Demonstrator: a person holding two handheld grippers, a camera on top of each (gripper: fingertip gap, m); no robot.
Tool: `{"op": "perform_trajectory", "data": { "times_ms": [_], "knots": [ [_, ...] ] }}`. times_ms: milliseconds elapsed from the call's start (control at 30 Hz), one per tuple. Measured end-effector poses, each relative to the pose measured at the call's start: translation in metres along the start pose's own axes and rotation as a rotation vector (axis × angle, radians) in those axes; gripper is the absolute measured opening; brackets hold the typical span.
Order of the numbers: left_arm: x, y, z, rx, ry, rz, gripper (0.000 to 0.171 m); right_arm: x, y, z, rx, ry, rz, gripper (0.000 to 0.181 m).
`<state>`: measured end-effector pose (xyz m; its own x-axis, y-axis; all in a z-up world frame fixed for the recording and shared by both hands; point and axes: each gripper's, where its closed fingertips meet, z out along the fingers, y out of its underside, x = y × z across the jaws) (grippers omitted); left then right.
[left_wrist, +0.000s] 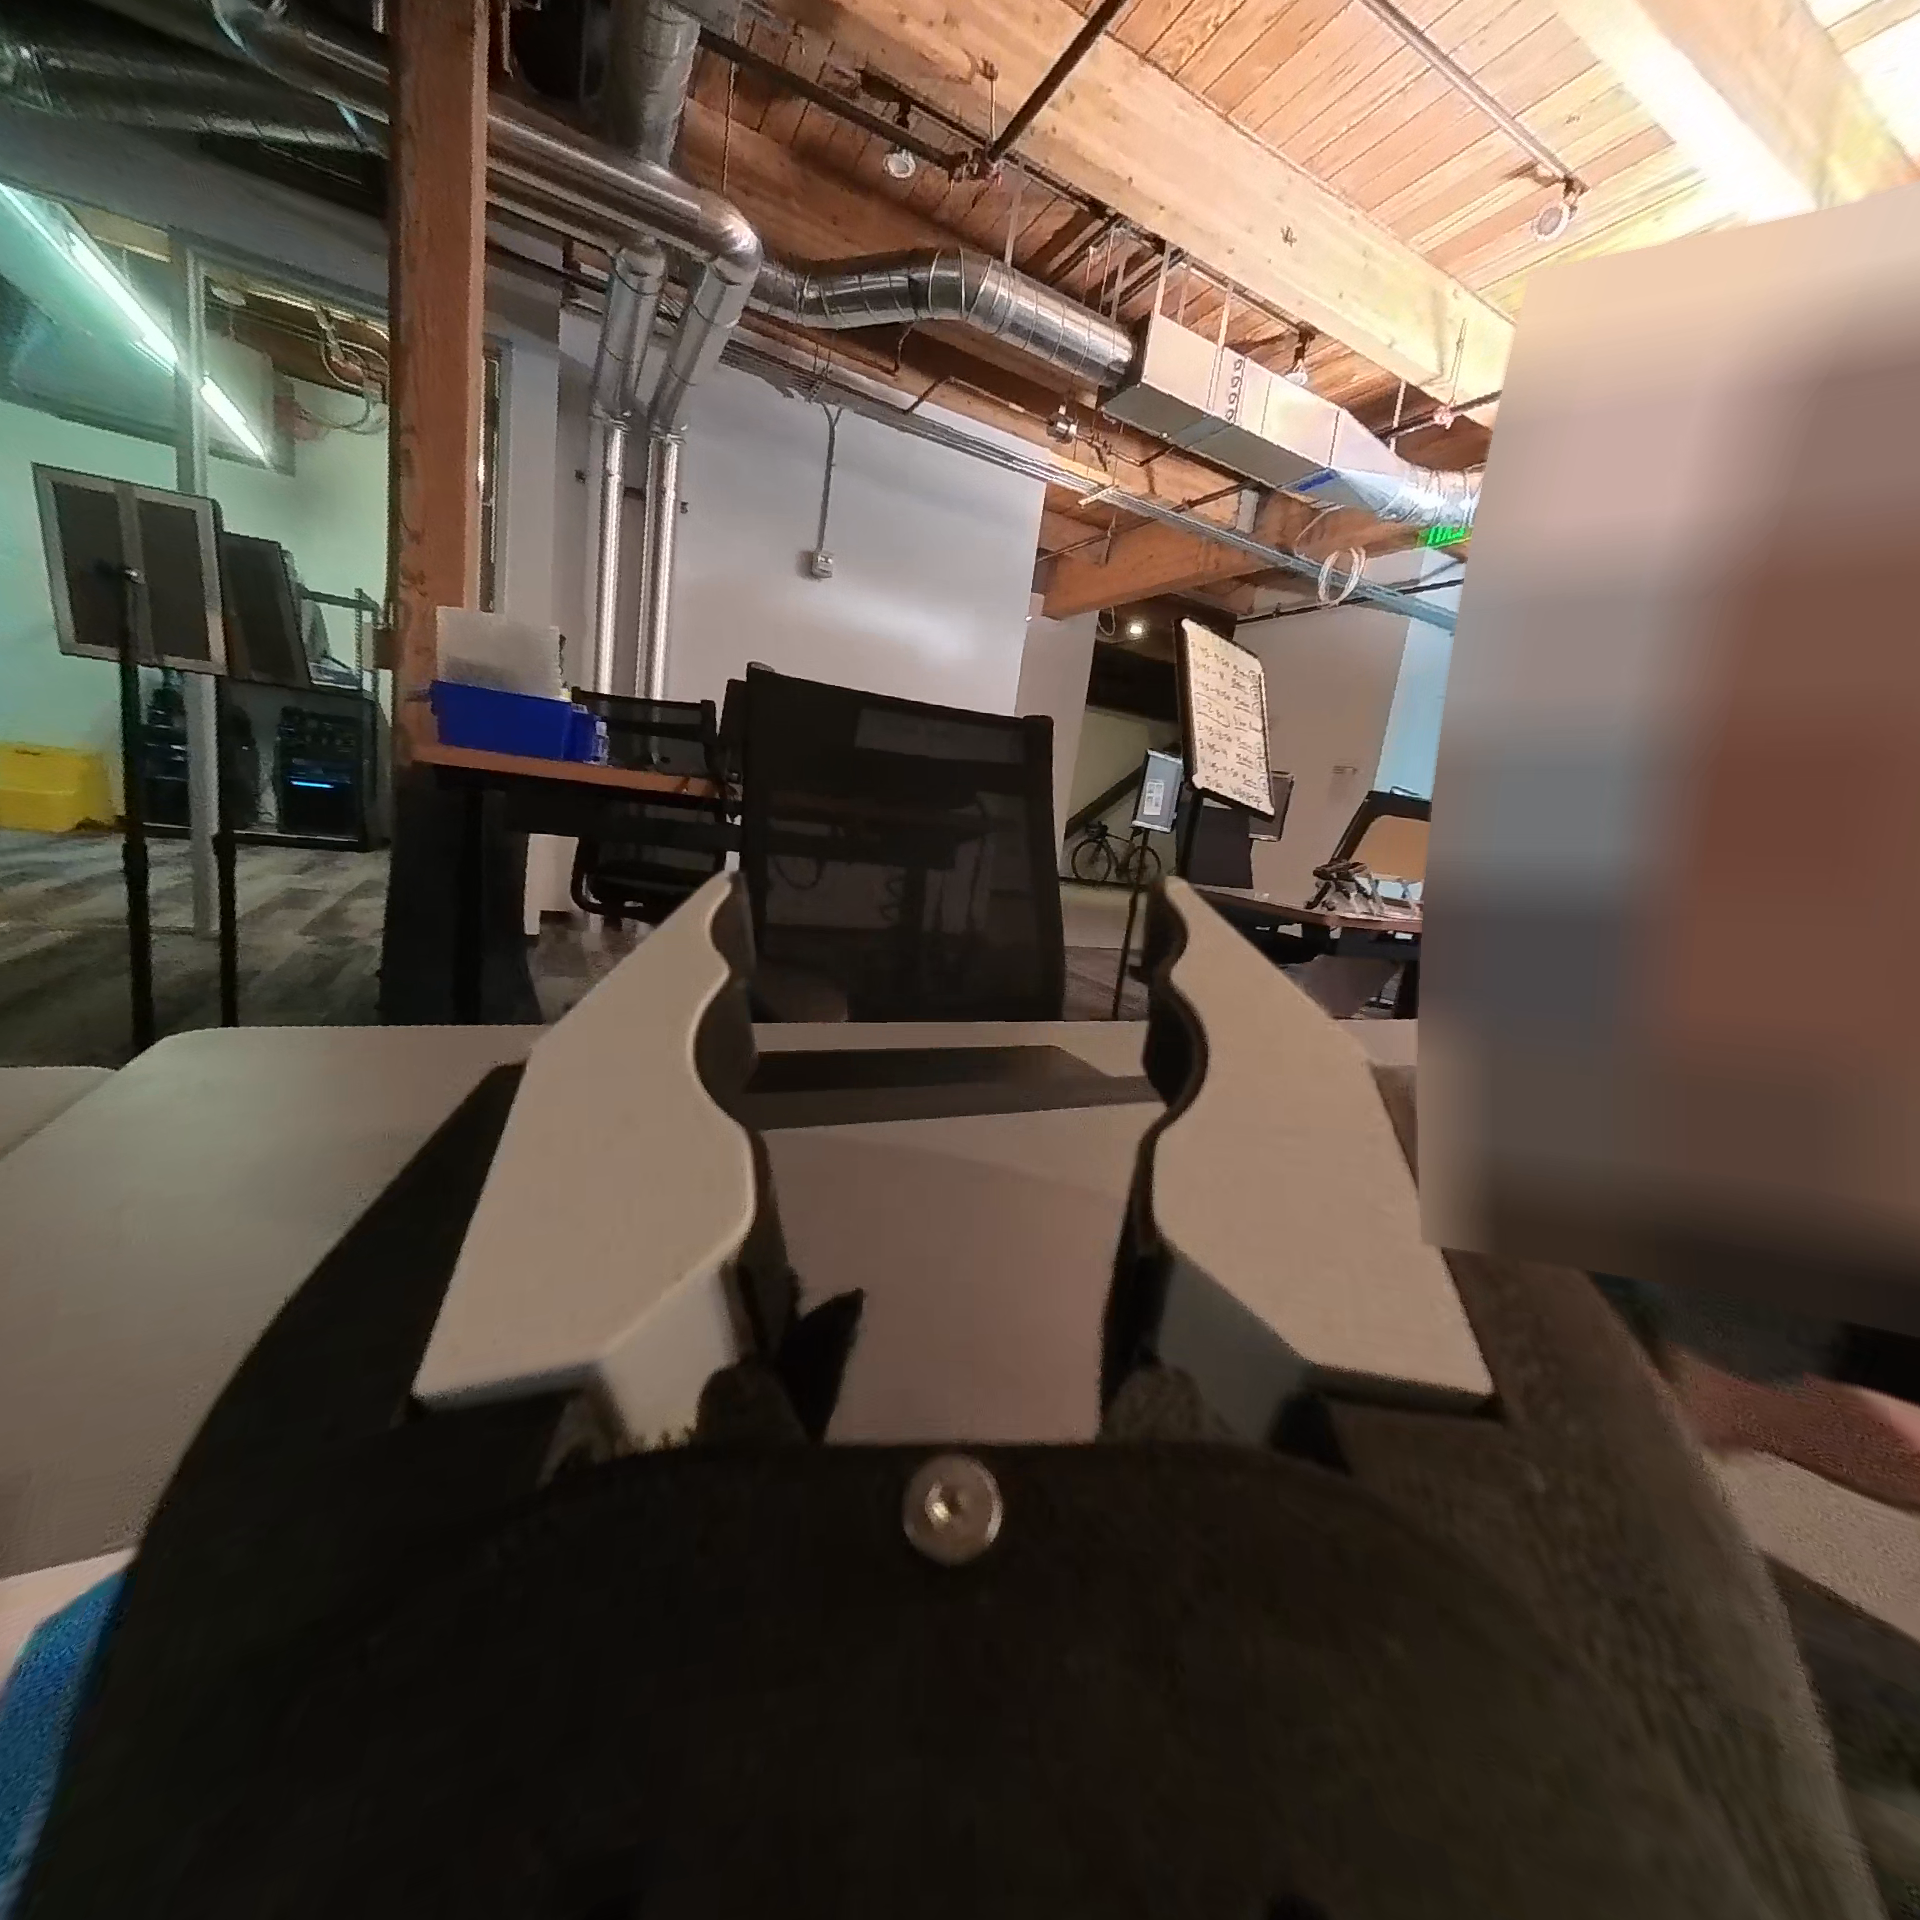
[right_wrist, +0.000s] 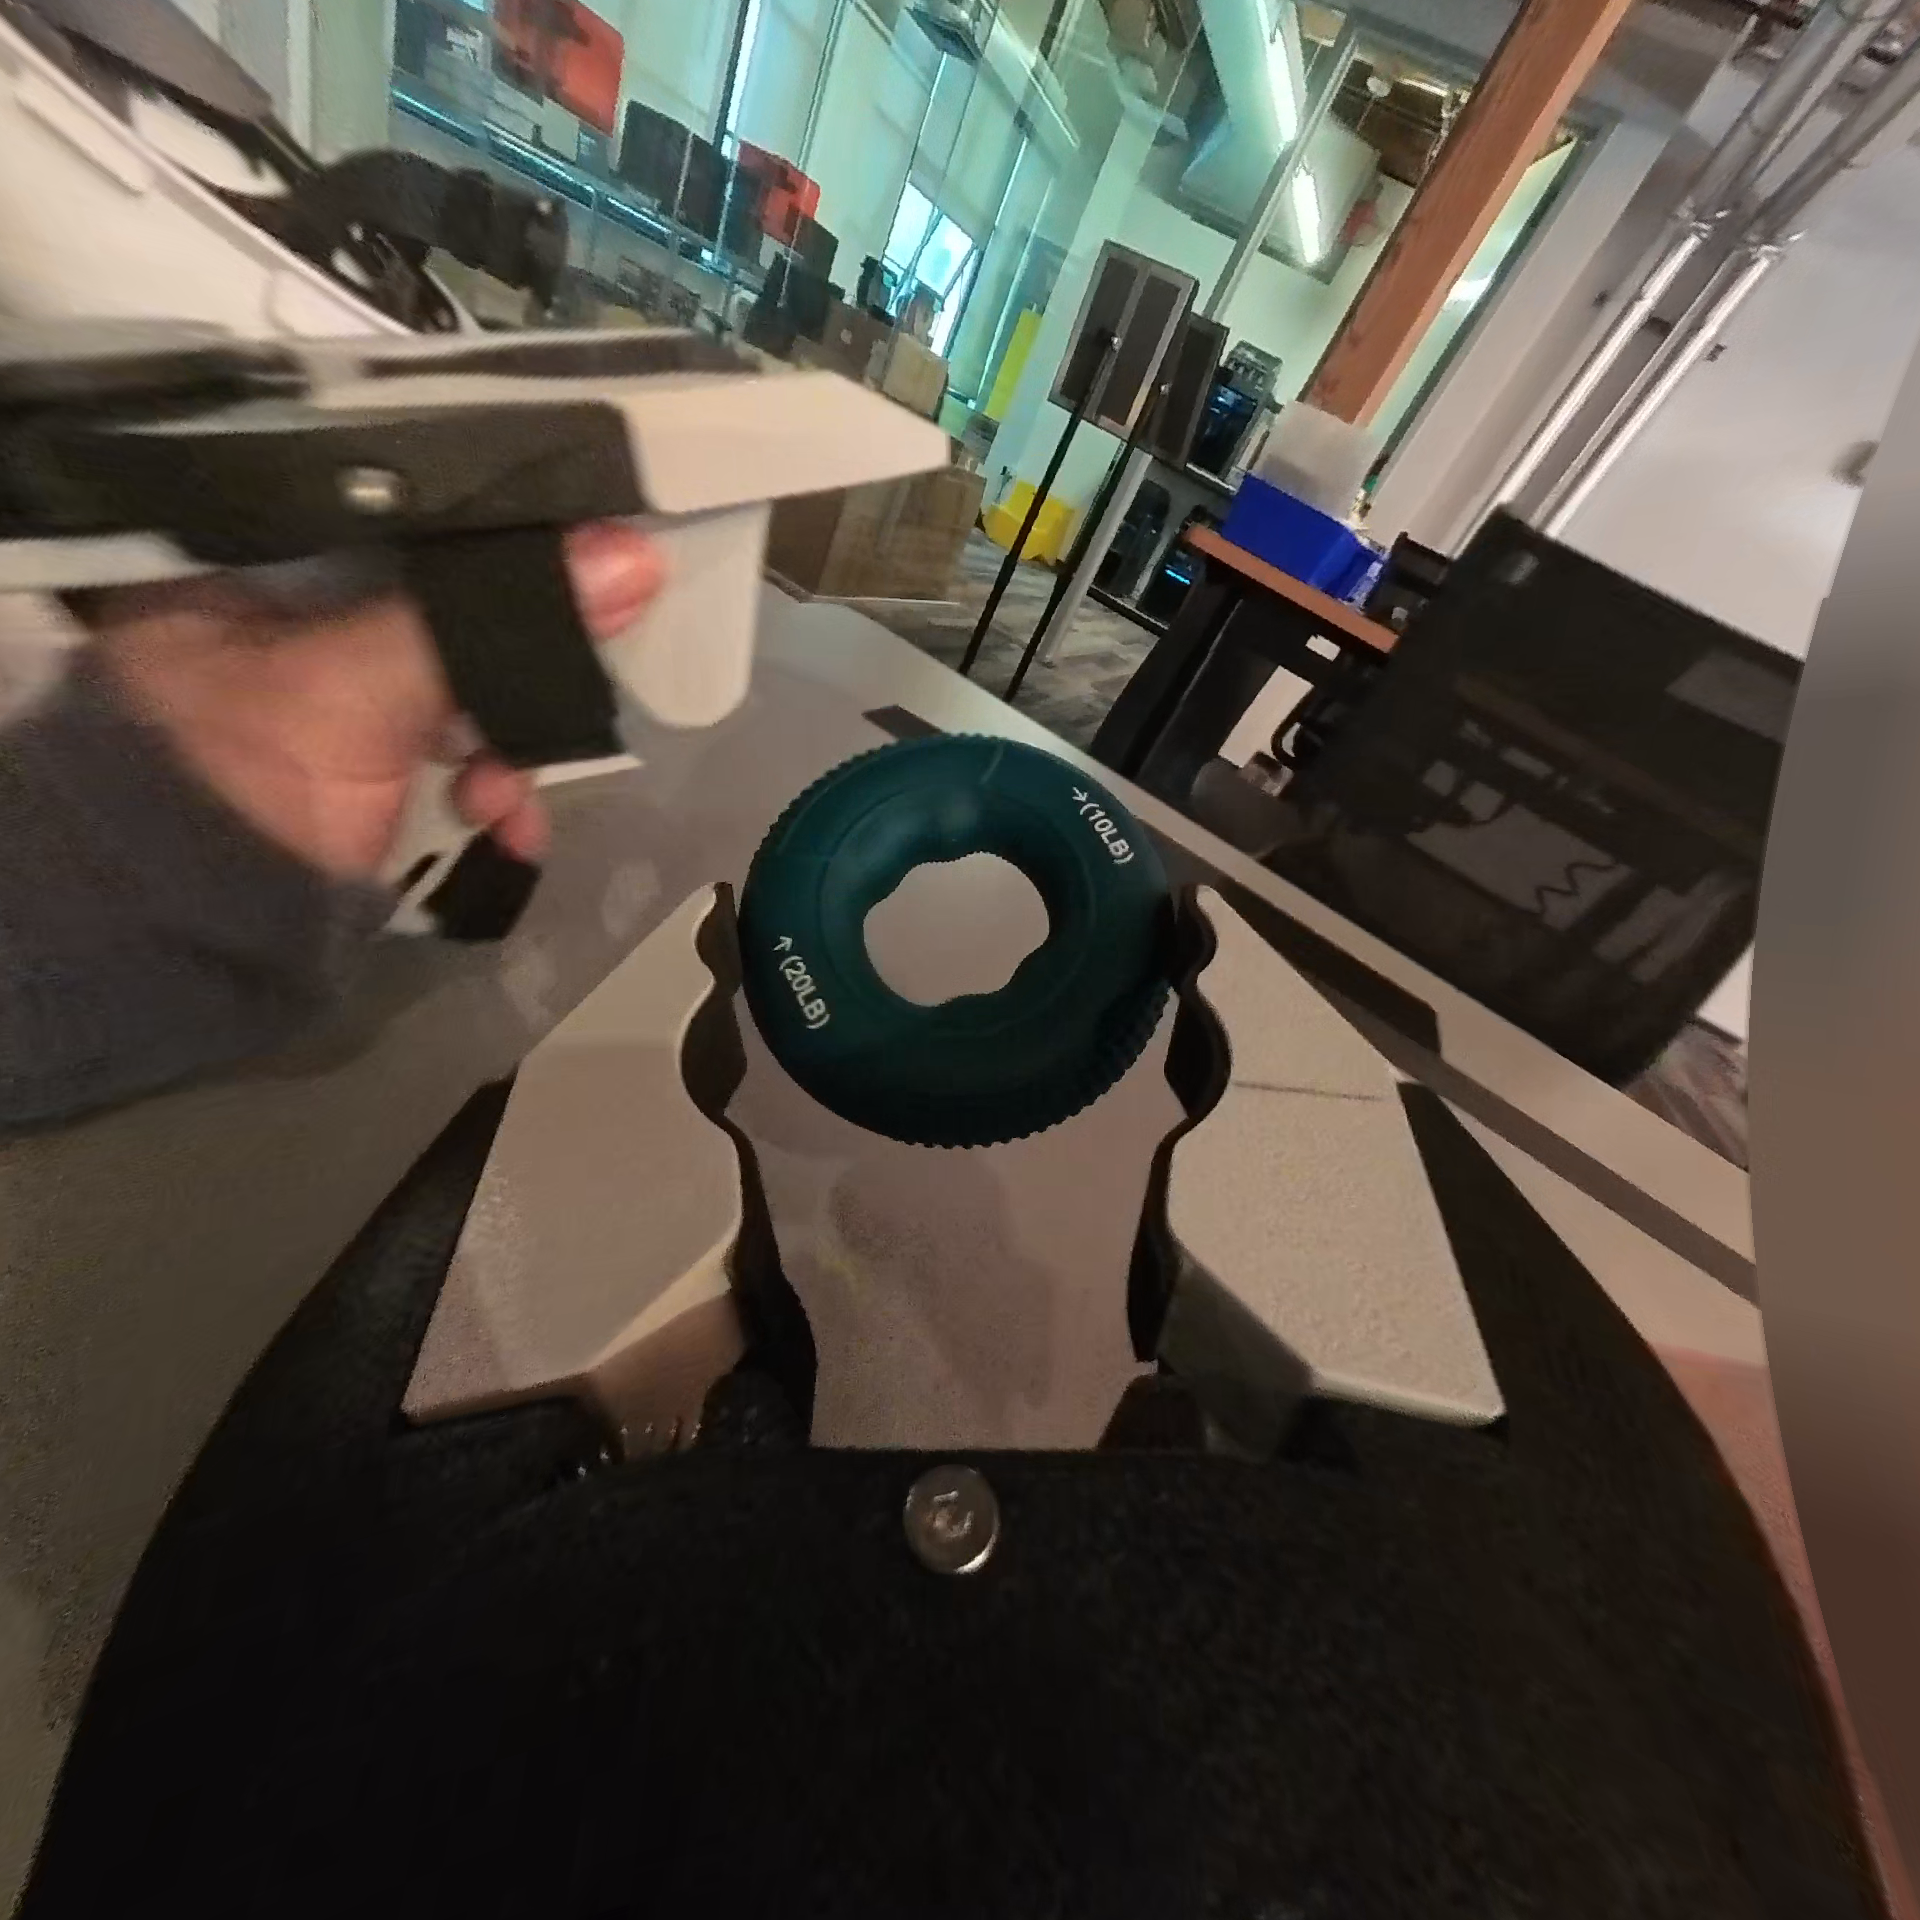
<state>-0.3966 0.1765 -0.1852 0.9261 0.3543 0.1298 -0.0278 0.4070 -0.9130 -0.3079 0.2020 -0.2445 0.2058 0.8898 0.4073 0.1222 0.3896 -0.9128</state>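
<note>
My right gripper (right_wrist: 956, 920) is shut on a dark teal rubber ring (right_wrist: 935, 1081) with white markings. The ring is held tilted between the fingertips, above a grey table (right_wrist: 260, 1195). My left gripper (left_wrist: 951, 914) is open and empty, with its jaws wide apart over the same grey table (left_wrist: 260, 1195). It points toward a black mesh chair (left_wrist: 904, 831). The left gripper also shows in the right wrist view (right_wrist: 894, 452), up and to the left of the ring. There a hand (right_wrist: 312, 748) in a grey sleeve holds it, clear of the ring.
The black mesh chair (right_wrist: 1558, 810) stands at the table's far edge. Behind it is a wooden desk (left_wrist: 582, 774) with a blue bin (left_wrist: 509, 717), a wooden post (left_wrist: 436, 312), black panels on stands (left_wrist: 125, 561) and a whiteboard (left_wrist: 1226, 727). A dark strip (left_wrist: 935, 1070) lies on the table ahead.
</note>
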Motion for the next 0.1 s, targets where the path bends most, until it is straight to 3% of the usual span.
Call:
{"op": "perform_trajectory", "data": {
  "times_ms": [100],
  "knots": [
    [0.015,0.003,0.001,-0.010,0.041,-0.016,0.074,-0.010,-0.013,-0.059,0.066,-0.033,-0.029,0.082]
  ]
}}
